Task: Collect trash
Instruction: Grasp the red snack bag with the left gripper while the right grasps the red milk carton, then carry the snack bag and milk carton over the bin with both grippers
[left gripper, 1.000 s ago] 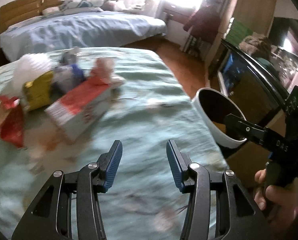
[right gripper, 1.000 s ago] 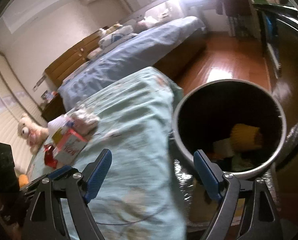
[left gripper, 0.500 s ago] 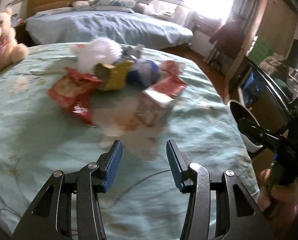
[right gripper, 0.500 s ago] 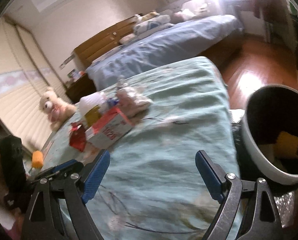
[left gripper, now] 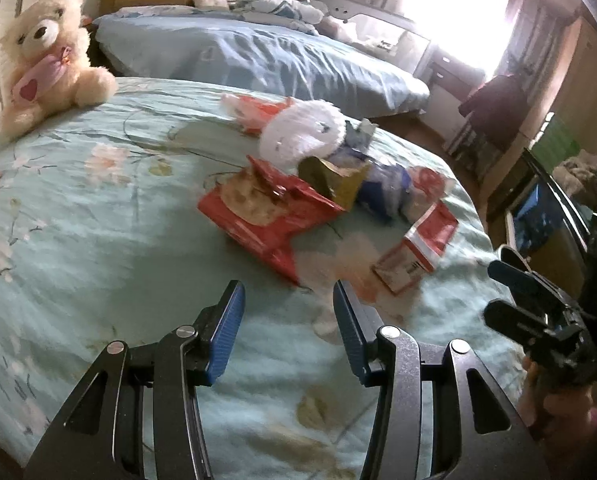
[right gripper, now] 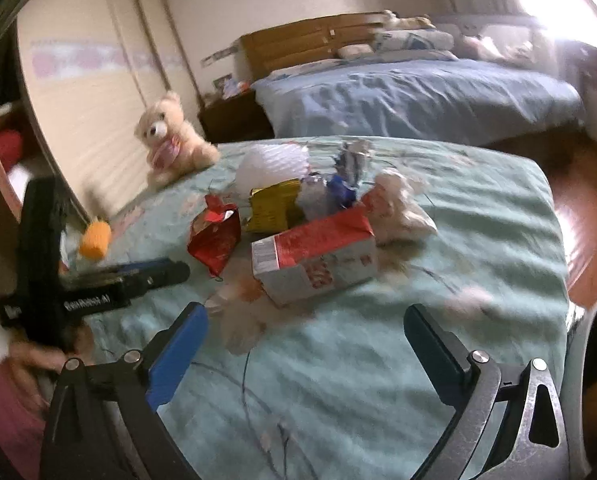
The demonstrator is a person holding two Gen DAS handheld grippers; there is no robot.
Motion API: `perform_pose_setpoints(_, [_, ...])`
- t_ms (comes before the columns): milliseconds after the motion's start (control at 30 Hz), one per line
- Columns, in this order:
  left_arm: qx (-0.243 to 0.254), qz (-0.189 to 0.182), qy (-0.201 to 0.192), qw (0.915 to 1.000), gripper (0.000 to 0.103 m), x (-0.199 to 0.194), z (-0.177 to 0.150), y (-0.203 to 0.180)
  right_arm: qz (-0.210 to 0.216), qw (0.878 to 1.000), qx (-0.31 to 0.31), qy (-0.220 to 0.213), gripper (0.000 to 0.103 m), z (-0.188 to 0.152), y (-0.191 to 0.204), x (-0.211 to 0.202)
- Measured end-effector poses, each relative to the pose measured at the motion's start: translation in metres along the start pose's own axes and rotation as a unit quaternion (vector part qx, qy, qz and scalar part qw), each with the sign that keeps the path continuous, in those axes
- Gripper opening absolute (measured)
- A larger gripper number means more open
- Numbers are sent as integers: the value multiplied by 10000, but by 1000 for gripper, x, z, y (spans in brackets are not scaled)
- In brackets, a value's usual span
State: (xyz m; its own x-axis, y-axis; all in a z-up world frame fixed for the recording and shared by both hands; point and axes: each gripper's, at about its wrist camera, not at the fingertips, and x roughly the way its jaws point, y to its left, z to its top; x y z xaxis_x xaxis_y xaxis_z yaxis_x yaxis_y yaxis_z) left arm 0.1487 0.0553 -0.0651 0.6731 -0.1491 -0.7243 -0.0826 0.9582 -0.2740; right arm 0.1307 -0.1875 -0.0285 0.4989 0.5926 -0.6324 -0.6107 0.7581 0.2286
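Note:
A heap of trash lies mid-bed on the green floral cover: a red snack bag, a yellow packet, a red-and-white carton, white foam netting, blue and silver wrappers and crumpled tissue. My left gripper hovers short of the red bag, jaws partly apart and empty. My right gripper is in front of the carton, its jaws opening wide with nothing between them. The bin's rim shows at the right edge.
A cream teddy bear sits at the bed's far left edge, an orange toy near it. A second bed with blue sheets stands beyond. Wooden floor and a cabinet with a screen lie to the right.
Both grippers swung left, away from the bin and toward the trash heap; the bin has nearly left both views. The right jaws have spread wider. The left jaws look unchanged.

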Motion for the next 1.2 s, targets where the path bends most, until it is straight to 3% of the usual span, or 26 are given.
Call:
perform_pose_setpoints(167, [-52, -22, 88, 9999, 46, 12, 10, 6, 32, 9997, -122, 208, 100, 9, -2, 24])
perform_pose_setpoints(233, [-27, -15, 117, 9999, 53, 18, 15, 7, 37, 9994, -160, 305, 100, 12, -3, 34])
perform_pose_setpoints(567, [115, 39, 226, 9997, 52, 43, 27, 7, 182, 9990, -24, 402, 97, 22, -10, 54])
perform_pose_setpoints(633, [84, 2, 209, 9997, 33, 43, 26, 9, 170, 9993, 30, 338, 94, 21, -11, 54])
perform_pose_setpoints(733, [73, -66, 221, 9997, 18, 43, 24, 10, 154, 9996, 50, 225, 93, 19, -11, 49])
perform_pose_setpoints(933, [132, -47, 31, 9999, 7, 29, 16, 5, 73, 9998, 152, 45, 93, 9, -6, 30])
perform_pose_setpoints(1200, [329, -291, -2, 9990, 4, 15, -4, -22, -87, 9980, 604, -167, 93, -11, -19, -7])
